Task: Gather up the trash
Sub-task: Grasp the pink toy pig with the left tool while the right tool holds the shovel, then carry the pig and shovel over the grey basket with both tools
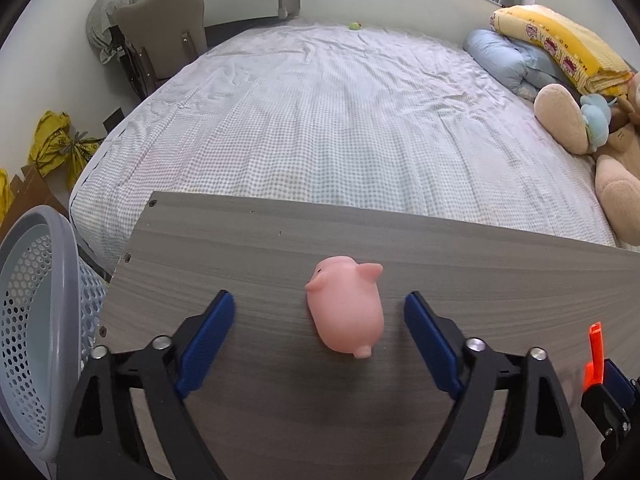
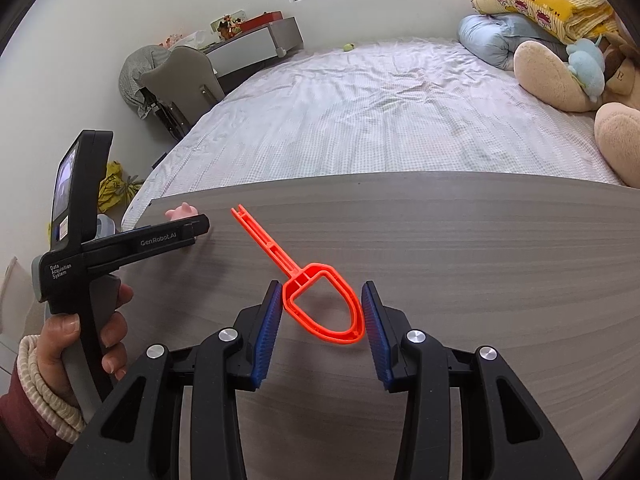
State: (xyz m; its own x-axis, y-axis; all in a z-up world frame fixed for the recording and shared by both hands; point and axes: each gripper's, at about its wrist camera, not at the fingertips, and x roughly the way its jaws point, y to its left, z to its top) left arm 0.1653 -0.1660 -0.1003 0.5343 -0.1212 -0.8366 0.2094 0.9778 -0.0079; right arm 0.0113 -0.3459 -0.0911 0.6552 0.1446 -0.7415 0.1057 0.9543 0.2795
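A pink rubber pig [image 1: 346, 310] lies on the grey wooden board [image 1: 480, 280], between the blue pads of my left gripper [image 1: 319, 306], which is open with clear gaps on both sides. An orange plastic frame piece with a long stem [image 2: 320, 304] lies on the board [image 2: 480, 240]. Its loop end sits between the pads of my right gripper [image 2: 323, 300], which is open; the pads are close to the loop, contact unclear. The pig's ears [image 2: 182, 211] peek out behind the left gripper body [image 2: 120, 248] in the right wrist view. The orange stem tip [image 1: 594, 356] shows in the left wrist view.
A grey perforated waste basket [image 1: 36, 320] stands left of the board. Beyond the board lies a bed with a checked sheet [image 1: 340, 120], plush toys [image 1: 580, 128] and folded bedding [image 1: 560, 44] at right, a small green ball [image 1: 354, 26] far back. A chair [image 1: 160, 36] and yellow bags [image 1: 60, 144] stand left.
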